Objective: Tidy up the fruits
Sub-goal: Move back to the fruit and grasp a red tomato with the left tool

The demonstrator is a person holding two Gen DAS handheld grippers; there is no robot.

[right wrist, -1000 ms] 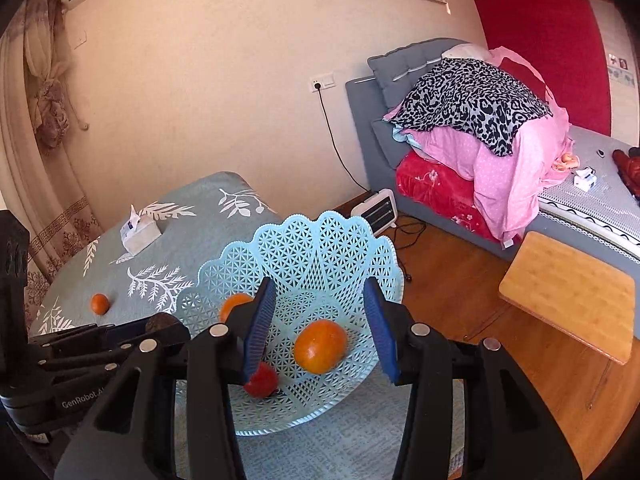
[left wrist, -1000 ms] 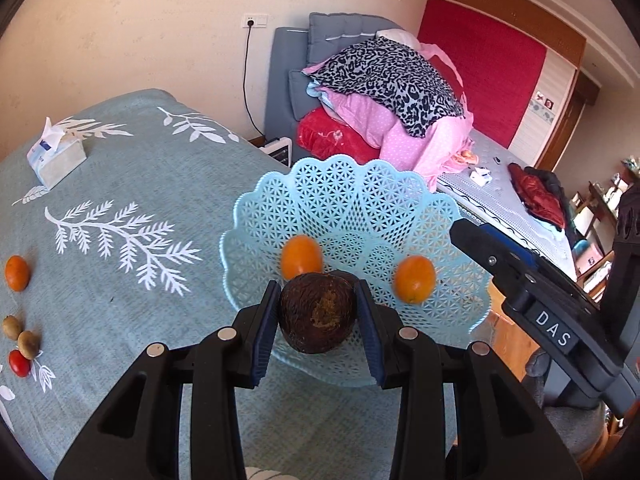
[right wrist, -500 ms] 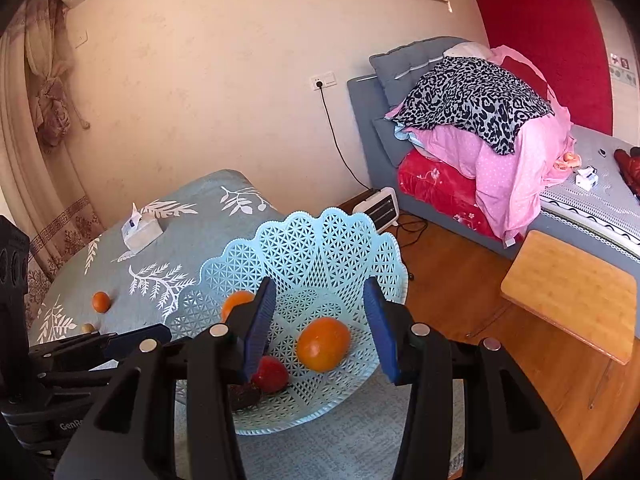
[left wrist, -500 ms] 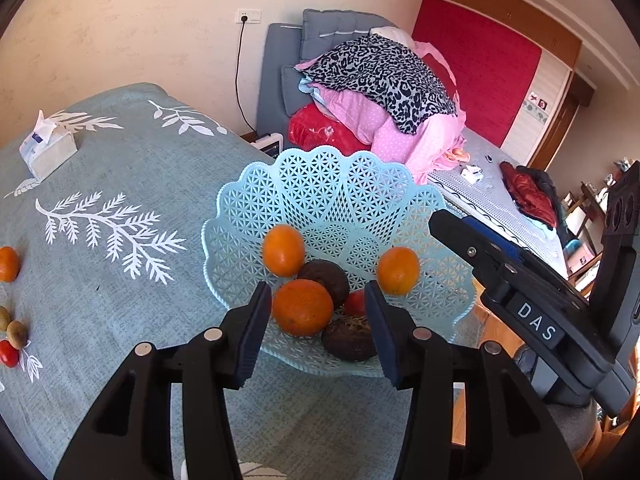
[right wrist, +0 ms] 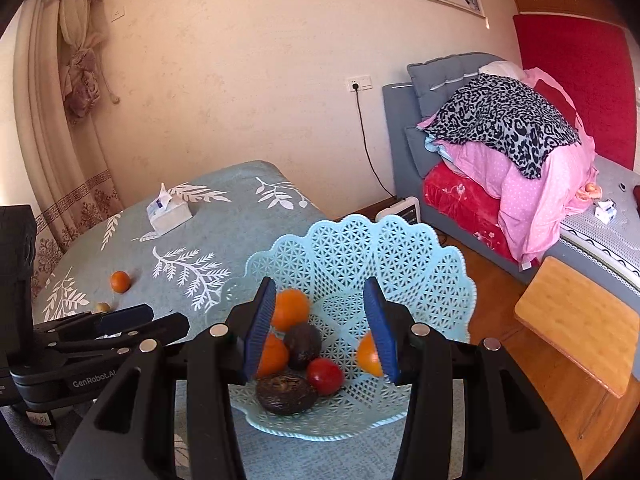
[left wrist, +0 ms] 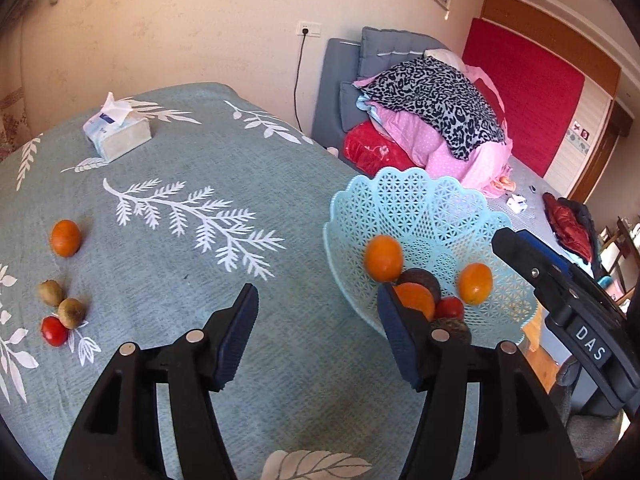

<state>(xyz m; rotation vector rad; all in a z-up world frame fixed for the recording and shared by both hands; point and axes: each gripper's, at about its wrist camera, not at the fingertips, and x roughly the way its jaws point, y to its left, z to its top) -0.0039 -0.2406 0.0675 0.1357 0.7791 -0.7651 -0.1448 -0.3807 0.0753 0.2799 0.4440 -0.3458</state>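
Note:
A light blue lattice basket (left wrist: 420,204) (right wrist: 400,252) stands at the table's right edge and holds several fruits: oranges (left wrist: 383,258), two dark avocados (right wrist: 286,394) and a red tomato (right wrist: 325,375). On the cloth at the left lie an orange (left wrist: 66,237) (right wrist: 120,281), two brown kiwis (left wrist: 72,312) and a red tomato (left wrist: 54,331). My left gripper (left wrist: 316,332) is open and empty above the cloth, left of the basket. My right gripper (right wrist: 320,328) is open and empty, hovering over the basket.
A tissue pack (left wrist: 117,132) lies at the table's far side. A bed with piled bedding (left wrist: 432,104) stands beyond the table. A small wooden table (right wrist: 580,320) stands on the floor to the right. A curtain (right wrist: 60,120) hangs at the left.
My left gripper opened and dropped the dark avocado into the basket, then swung left over the cloth. The right gripper has barely moved.

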